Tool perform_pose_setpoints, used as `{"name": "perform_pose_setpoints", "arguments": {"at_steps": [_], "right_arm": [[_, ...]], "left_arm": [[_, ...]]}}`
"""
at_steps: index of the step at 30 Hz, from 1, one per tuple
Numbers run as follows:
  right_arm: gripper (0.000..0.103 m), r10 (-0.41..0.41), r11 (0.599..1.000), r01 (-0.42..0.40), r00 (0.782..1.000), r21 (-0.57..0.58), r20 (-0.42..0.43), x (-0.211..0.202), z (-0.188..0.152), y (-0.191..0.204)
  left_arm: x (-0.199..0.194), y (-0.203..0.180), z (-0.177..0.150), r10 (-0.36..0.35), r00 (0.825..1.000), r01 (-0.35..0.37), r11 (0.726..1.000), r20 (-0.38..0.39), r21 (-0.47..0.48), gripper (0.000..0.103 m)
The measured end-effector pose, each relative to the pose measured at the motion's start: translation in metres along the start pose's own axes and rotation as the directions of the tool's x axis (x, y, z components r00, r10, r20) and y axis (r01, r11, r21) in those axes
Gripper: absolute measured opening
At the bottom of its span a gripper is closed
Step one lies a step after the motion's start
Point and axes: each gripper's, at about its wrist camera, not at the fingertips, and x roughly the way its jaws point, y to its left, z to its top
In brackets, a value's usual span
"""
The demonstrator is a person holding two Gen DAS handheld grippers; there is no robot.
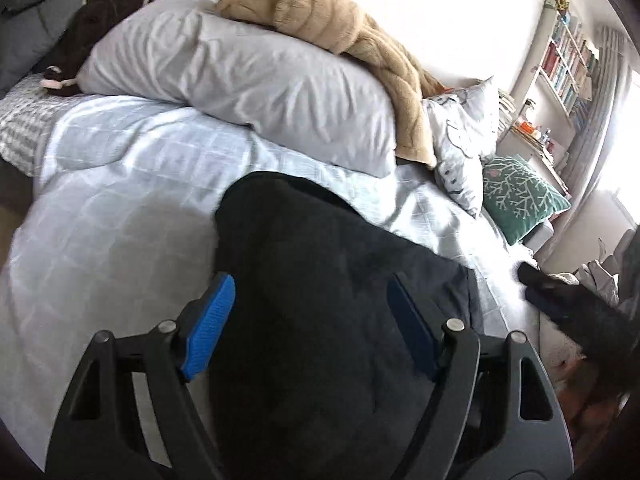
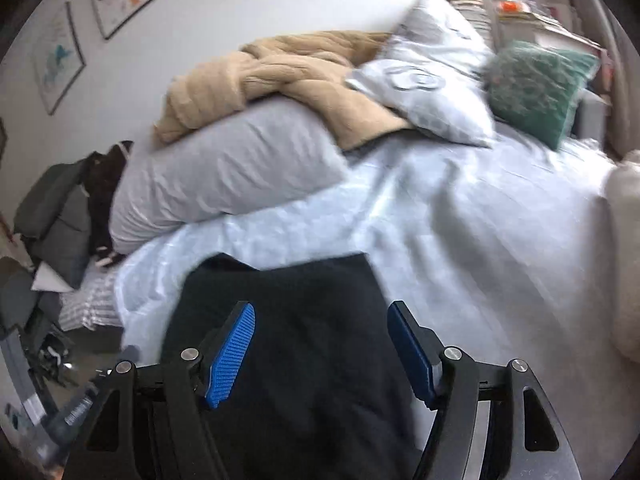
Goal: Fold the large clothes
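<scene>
With the left gripper (image 1: 310,322) and right gripper (image 2: 322,350) both spread and empty above the black garment (image 1: 320,280) lying on the bed (image 1: 120,200), we should—before regrasping—pick matching corners, so the next fold lands square.

Left gripper (image 1: 310,328) hangs wide open over the dark garment (image 1: 320,280) on the bed (image 1: 120,200); grey pillow (image 1: 240,92) at twelve o'clock, tan blanket (image 1: 340,20) draped over it.
</scene>
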Motion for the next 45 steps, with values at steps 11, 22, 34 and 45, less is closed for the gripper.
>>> {"name": "perform_pose_setpoints", "arguments": {"at_steps": [11,22,34,45], "right_arm": [[0.058,-0.173,0.985,0.171,0.977,-0.032,-0.126,0.117,-0.04,-0.04],[0.061,-0.167,0.984,0.157,0.976,-0.079,-0.142,0.1,-0.037,-0.033],[0.076,-0.125,0.977,0.094,0.98,-0.191,-0.157,-0.005,-0.041,-0.024],[0.085,-0.232,0.959,0.186,0.949,-0.212,-0.215,-0.063,-0.075,-0.023]], "left_arm": [[0.099,-0.026,-0.039,0.077,0.985,-0.055,0.989,-0.156,0.137,0.081],[0.059,-0.026,-0.021,0.084,0.988,-0.067,0.99,-0.132,0.126,0.081],[-0.035,-0.021,-0.049,0.222,0.962,-0.194,0.966,-0.16,0.173,0.09],[-0.079,-0.027,-0.095,0.315,0.918,-0.276,0.944,-0.242,0.183,0.09]]}}
